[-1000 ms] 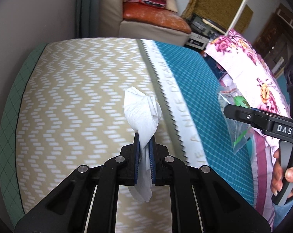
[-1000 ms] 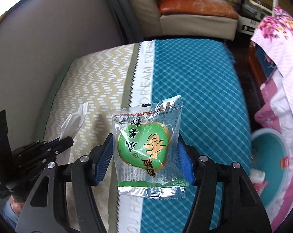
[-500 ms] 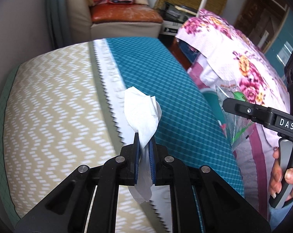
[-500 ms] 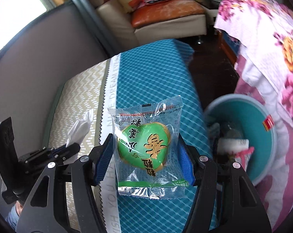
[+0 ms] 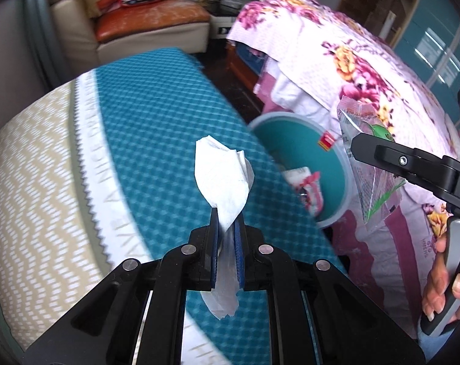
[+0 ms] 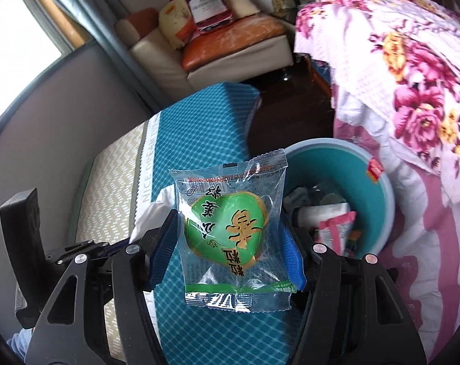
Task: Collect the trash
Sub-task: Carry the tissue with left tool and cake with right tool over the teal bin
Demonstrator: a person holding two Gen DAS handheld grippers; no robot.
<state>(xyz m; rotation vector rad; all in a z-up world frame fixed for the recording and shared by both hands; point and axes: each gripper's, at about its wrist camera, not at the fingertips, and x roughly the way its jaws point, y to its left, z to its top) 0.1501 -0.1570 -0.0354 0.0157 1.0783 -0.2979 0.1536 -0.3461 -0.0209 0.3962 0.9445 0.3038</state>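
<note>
Your left tool (image 5: 226,231) is clenched on the tissue (image 5: 222,179), your right tool (image 6: 226,237) grips the snack packet (image 6: 230,231). Both hang over the bed; carry them above the teal bin (image 6: 385,188) before releasing.

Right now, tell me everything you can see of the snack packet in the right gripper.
The snack packet is a clear, crinkly plastic wrapper with crimped ends, a round green label with gold and black characters, and a green strip near its lower seam. It stands roughly upright, print upside down, pinched at both side edges by the right gripper, above the teal cover with the bin behind it.
</note>
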